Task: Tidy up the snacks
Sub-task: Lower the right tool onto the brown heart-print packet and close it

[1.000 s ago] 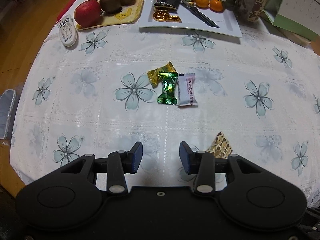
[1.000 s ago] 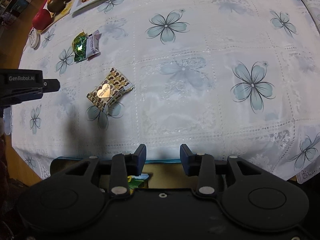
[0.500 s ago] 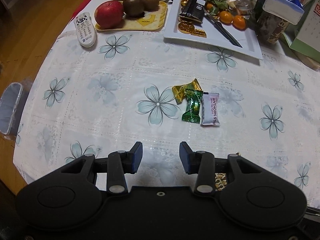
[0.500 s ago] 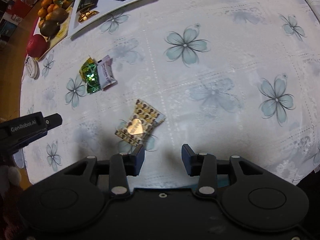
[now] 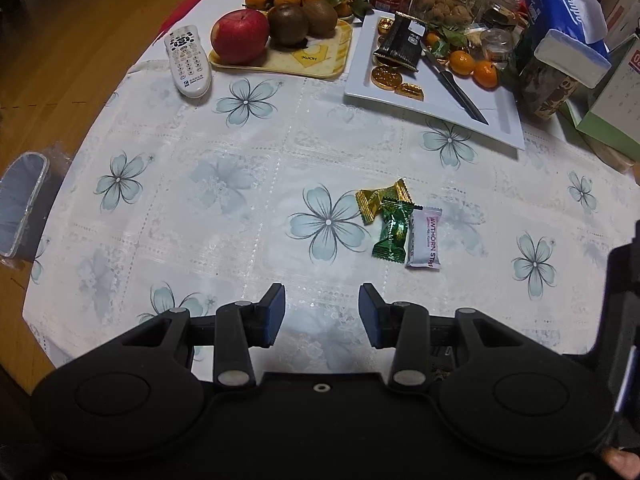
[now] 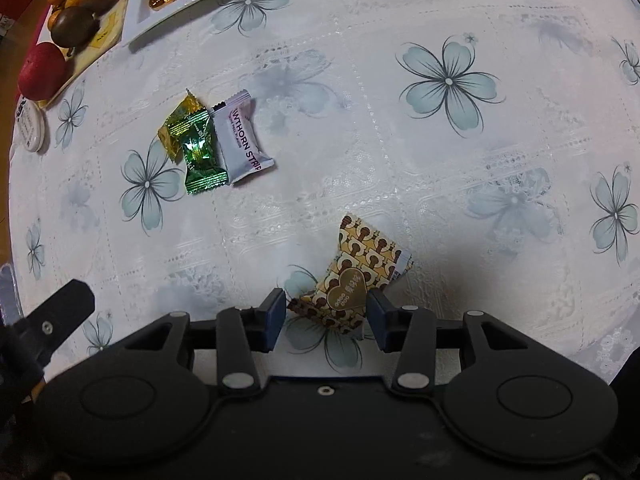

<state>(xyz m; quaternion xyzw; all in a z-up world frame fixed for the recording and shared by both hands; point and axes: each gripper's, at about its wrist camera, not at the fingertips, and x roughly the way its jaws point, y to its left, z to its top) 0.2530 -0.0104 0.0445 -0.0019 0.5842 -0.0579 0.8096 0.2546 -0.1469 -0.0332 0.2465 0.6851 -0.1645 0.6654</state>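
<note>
A brown patterned candy packet with a gold heart (image 6: 352,276) lies on the floral tablecloth, its near end between the fingertips of my open right gripper (image 6: 326,316). Three candies lie together further left: a gold one (image 6: 178,124), a green one (image 6: 200,156) and a white hawthorn strip (image 6: 242,138). In the left wrist view they show as gold candy (image 5: 380,200), green candy (image 5: 394,230) and white strip (image 5: 426,238). My left gripper (image 5: 320,314) is open and empty, held back near the table's front edge.
At the far side stand a yellow fruit tray (image 5: 320,56) with an apple (image 5: 239,36), kiwis and oranges, a white plate (image 5: 496,114) with gold coins, a black packet and a knife (image 5: 456,88), a remote (image 5: 187,62), jars and a tissue box (image 5: 564,12).
My right gripper has moved forward and down over the table until the brown packet lies between its fingertips. My left gripper has pulled back and up, so more of the far table shows.
</note>
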